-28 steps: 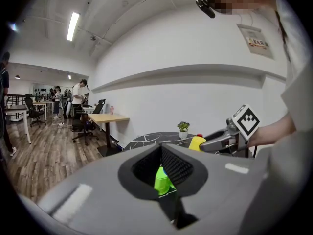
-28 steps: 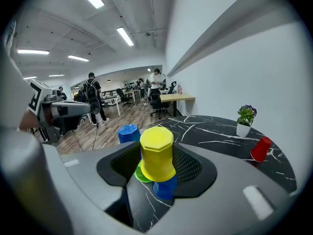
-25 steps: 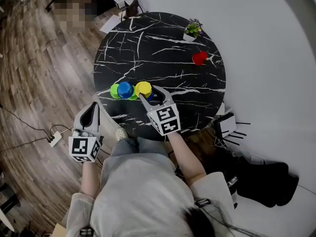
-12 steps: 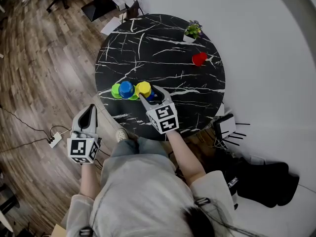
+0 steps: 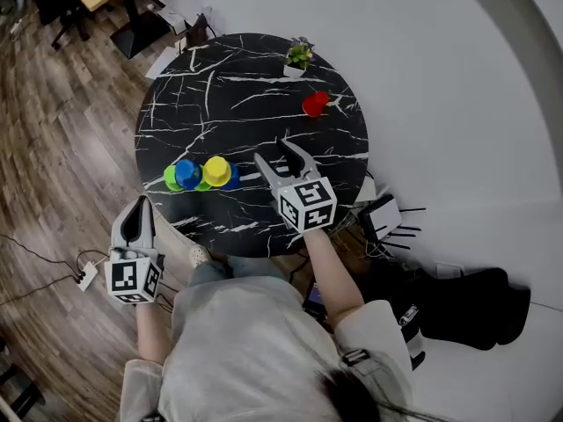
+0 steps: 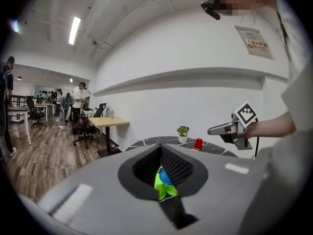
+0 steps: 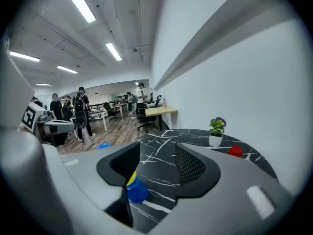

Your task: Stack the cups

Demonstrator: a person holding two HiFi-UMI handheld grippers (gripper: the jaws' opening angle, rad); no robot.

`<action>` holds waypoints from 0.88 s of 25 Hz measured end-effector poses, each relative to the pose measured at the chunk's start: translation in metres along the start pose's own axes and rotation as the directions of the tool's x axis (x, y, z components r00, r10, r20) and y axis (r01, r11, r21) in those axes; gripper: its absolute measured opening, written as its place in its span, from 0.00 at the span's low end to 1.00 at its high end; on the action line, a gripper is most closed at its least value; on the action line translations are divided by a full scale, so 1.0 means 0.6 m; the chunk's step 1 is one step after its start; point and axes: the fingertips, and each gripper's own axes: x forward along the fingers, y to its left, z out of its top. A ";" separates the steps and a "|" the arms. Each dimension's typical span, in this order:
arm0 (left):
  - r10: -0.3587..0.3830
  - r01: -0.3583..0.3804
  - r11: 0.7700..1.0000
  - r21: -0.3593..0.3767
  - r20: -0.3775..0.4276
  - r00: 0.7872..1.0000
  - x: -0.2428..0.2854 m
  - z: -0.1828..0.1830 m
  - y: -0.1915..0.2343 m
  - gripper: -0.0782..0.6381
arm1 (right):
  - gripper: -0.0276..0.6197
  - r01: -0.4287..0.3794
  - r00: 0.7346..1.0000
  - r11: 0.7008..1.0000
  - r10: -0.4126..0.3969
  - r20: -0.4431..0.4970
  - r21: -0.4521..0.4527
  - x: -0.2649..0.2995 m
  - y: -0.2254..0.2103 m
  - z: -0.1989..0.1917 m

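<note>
The right tongs (image 5: 271, 150) stand wide apart with nothing between them, above the near middle of the surface (image 5: 246, 86). A second ago their two arms flanked the yellow cup (image 5: 216, 169) and the dark blue cup (image 5: 231, 179) under it. Now they have pulled back toward the right and that pair stands clear of them, just off their left arm. The right gripper view shows only bare black marble between the arms, with the yellow-on-blue pair low at the left arm's edge.

The left tongs (image 5: 141, 207) are pressed together and empty. They are off the near left edge of the surface, over the wooden floor (image 5: 62, 130), much where they were before.

Close beside the yellow pair, nearer the left edge, a lighter blue cup (image 5: 186, 172) sits on a green cup (image 5: 169, 179). Both pairs are in the same spot on the surface as a second ago.

A single red cup (image 5: 315, 104) stands well apart toward the far right edge. A small white pot (image 5: 294, 69) holding a green plant (image 5: 300, 54) stands at the far edge.
</note>
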 end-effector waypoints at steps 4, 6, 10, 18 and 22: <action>-0.004 0.004 1.000 0.002 0.013 1.000 0.019 0.010 -0.025 0.19 | 0.36 0.121 0.993 0.993 -0.121 0.016 0.007 -0.027 -0.125 0.039; 0.004 -0.004 1.000 0.000 0.017 1.000 0.026 0.013 -0.035 0.19 | 0.36 0.164 0.986 0.987 -0.164 0.010 -0.004 -0.033 -0.183 0.059; 0.035 -0.035 0.999 -0.007 0.016 0.999 0.040 0.014 -0.049 0.19 | 0.36 0.216 0.976 0.976 -0.215 -0.029 0.003 -0.017 -0.286 0.070; 0.121 -0.122 0.992 -0.021 -0.015 0.992 0.051 0.002 -0.068 0.19 | 0.37 0.254 0.955 0.958 -0.228 -0.192 0.129 0.058 -0.413 -0.050; 0.161 -0.162 0.987 -0.022 -0.050 0.986 0.050 -0.012 -0.072 0.19 | 0.42 0.298 0.932 0.941 -0.251 -0.260 0.160 0.097 -0.458 -0.113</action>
